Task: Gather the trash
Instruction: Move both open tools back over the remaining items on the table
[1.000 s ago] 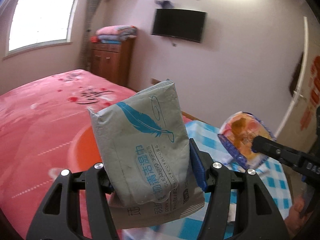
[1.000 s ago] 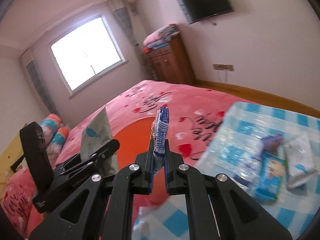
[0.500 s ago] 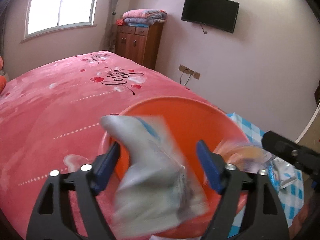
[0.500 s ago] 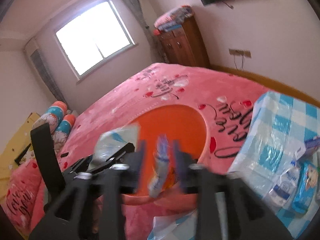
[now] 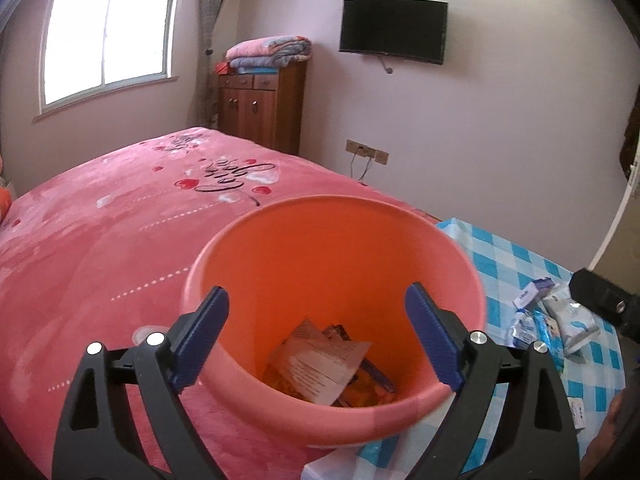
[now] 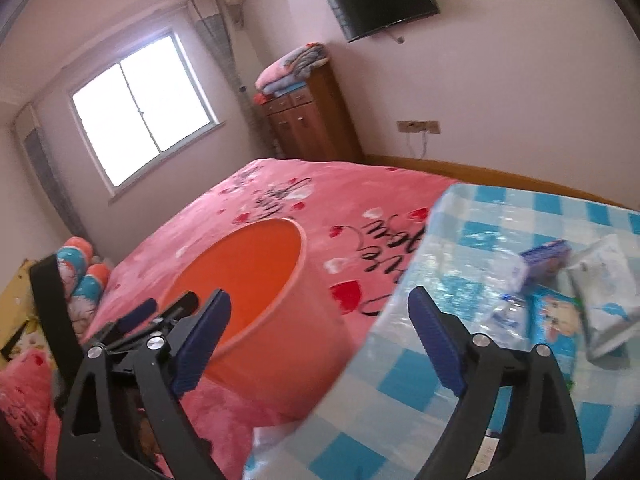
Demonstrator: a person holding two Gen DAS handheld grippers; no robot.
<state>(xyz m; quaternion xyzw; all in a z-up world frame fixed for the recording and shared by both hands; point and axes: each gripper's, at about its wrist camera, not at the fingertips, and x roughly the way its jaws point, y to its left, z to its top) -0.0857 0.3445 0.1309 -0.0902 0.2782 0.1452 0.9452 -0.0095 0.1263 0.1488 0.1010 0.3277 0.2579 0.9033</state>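
Observation:
An orange bin (image 5: 448, 264) stands on the pink bed; it also shows in the right wrist view (image 6: 296, 304). Inside lie the grey wipes pack (image 5: 320, 364) and other wrappers. My left gripper (image 5: 316, 340) is open and empty, just above the bin's near rim. My right gripper (image 6: 318, 344) is open and empty, over the edge between the bin and the checked cloth. Several pieces of trash lie on the cloth: a blue snack pack (image 6: 556, 320), a white wipes pack (image 6: 608, 304), a purple box (image 6: 548, 256) and a crumpled clear wrapper (image 6: 504, 316).
The blue checked cloth (image 6: 500, 360) covers a surface right of the bin. The pink bedspread (image 5: 100, 240) spreads left and behind. A wooden cabinet (image 5: 260, 108) with folded blankets and a wall TV (image 5: 392, 32) stand at the far wall.
Both grippers tilted down over the bin and opened. The wipes pack dropped from the left and the snack wrapper from the right into the bin.

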